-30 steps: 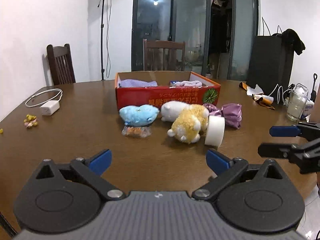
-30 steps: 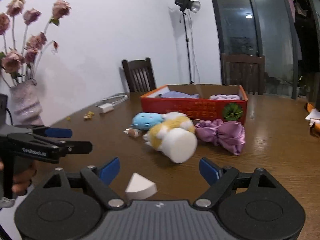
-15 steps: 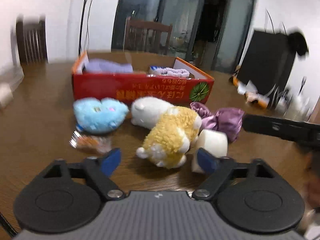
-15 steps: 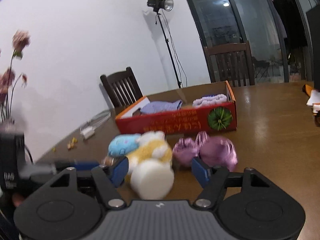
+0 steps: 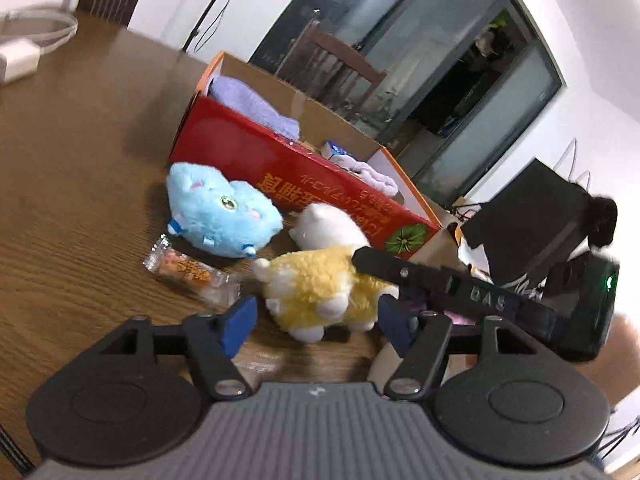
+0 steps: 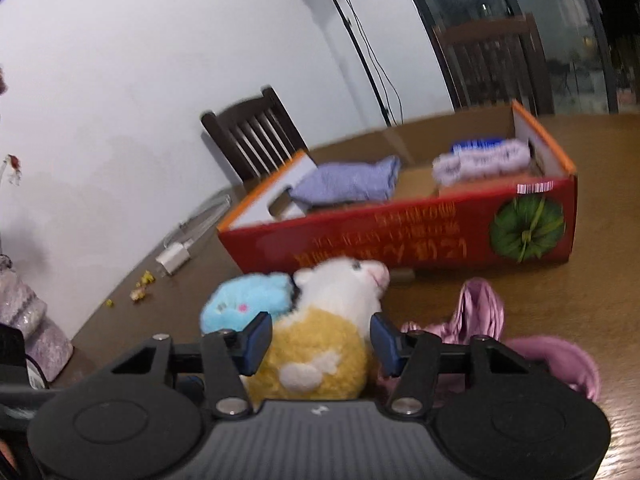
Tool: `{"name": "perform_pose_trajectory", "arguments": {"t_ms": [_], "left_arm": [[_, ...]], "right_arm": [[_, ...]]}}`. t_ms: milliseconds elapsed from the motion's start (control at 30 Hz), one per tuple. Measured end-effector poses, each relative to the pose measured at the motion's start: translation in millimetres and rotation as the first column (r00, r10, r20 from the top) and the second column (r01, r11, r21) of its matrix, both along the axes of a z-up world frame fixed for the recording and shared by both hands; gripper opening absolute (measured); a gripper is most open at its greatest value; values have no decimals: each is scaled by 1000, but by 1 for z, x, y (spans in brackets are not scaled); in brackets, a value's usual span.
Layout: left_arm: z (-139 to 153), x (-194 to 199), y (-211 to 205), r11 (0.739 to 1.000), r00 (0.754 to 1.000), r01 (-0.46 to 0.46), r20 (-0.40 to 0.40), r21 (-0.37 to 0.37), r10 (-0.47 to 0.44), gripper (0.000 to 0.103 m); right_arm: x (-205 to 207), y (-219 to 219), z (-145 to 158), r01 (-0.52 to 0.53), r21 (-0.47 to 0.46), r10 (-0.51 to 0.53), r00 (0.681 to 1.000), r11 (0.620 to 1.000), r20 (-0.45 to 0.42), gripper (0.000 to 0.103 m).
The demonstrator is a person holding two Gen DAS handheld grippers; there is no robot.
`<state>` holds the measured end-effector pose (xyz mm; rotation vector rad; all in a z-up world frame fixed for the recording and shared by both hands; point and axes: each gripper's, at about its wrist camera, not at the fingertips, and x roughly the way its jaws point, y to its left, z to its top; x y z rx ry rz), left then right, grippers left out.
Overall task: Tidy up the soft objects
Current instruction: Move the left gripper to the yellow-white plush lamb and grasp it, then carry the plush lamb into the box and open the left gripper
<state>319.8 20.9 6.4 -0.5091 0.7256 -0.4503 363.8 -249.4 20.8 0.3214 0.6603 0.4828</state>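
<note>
A yellow plush toy (image 6: 316, 356) lies in front of the red cardboard box (image 6: 400, 248), with a white plush (image 6: 344, 284) and a blue plush (image 6: 244, 300) behind it. My right gripper (image 6: 320, 338) is closing on the yellow plush, and both pads touch its sides. In the left wrist view my left gripper (image 5: 316, 322) stands open just short of the same yellow plush (image 5: 320, 288). One right gripper finger (image 5: 420, 278) lies across the plush's far end. The blue plush (image 5: 220, 216) and white plush (image 5: 328, 228) sit beside the box (image 5: 248, 152).
A purple satin bundle (image 6: 480, 320) lies right of the plush pile. The box holds a lilac towel (image 6: 348, 184) and a lavender roll (image 6: 480, 160). A snack packet (image 5: 188, 272) lies left of the yellow plush. A charger (image 5: 16, 60) and chairs stand at the table's far side.
Both grippers have come in close to the plush pile and narrowed. The left view has rolled. The right gripper, earlier near the white roll, now has the yellow plush between its pads.
</note>
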Motion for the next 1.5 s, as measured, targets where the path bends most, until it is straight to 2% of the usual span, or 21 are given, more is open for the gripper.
{"name": "perform_pose_trajectory", "arguments": {"t_ms": [33, 100, 167, 300, 400, 500, 700, 833, 933, 1033, 1167, 1300, 1400, 1500], "left_arm": [[-1, 5, -2, 1000, 1000, -1, -15, 1, 1, 67], [-5, 14, -5, 1000, 999, 6, -35, -14, -7, 54], [-3, 17, -8, 1000, 999, -1, -39, -10, 1, 54], [8, 5, -10, 1000, 1000, 9, 28, 3, -9, 54], [22, -16, -5, 1000, 996, 19, 82, -2, -19, 54], [31, -36, 2, 1000, 994, 26, 104, -15, -24, 54], [35, -69, 2, 999, 991, 39, 131, 6, -39, 53], [45, -70, 1, 999, 985, 54, 165, -5, -52, 52], [62, -48, -4, 998, 971, 70, 229, -2, -68, 51], [76, 7, -14, 996, 968, 84, 237, 12, -84, 51], [89, 99, -26, 995, 981, 88, 170, 39, -93, 51], [78, 187, -35, 995, 996, 74, 47, 74, -77, 49], [64, 229, -48, 983, 999, 42, -8, 176, -41, 49], [49, 258, -63, 953, 998, 47, -48, 299, -34, 44]], "right_arm": [[2, -1, -2, -2, 21, 3, 1000, 1000, -8, 54], [3, -2, -3, -8, 40, 9, 1000, 999, -23, 55], [3, -1, -4, -24, 44, 25, 999, 999, -32, 55], [-6, 0, 6, -20, 35, 20, 1000, 999, -4, 51], [-29, 1, 28, -29, 36, 26, 997, 999, 71, 48], [-59, 3, 41, -34, 45, 28, 993, 998, 112, 48], [-104, 0, 39, -9, 76, 1, 995, 997, 99, 48], [-113, -7, 43, 12, 86, -21, 994, 996, 105, 48], [-107, -13, 60, 25, 78, -37, 986, 997, 163, 48], [-69, -22, 77, 37, 79, -52, 977, 996, 205, 48], [19, -26, 93, 43, 14, -44, 980, 999, 194, 48], [116, -33, 90, 53, 11, -53, 995, 999, 88, 48], [180, -31, 70, 53, 5, -53, 998, 999, -24, 48], [226, -24, 46, 60, -22, -63, 989, 998, -133, 43]]}}
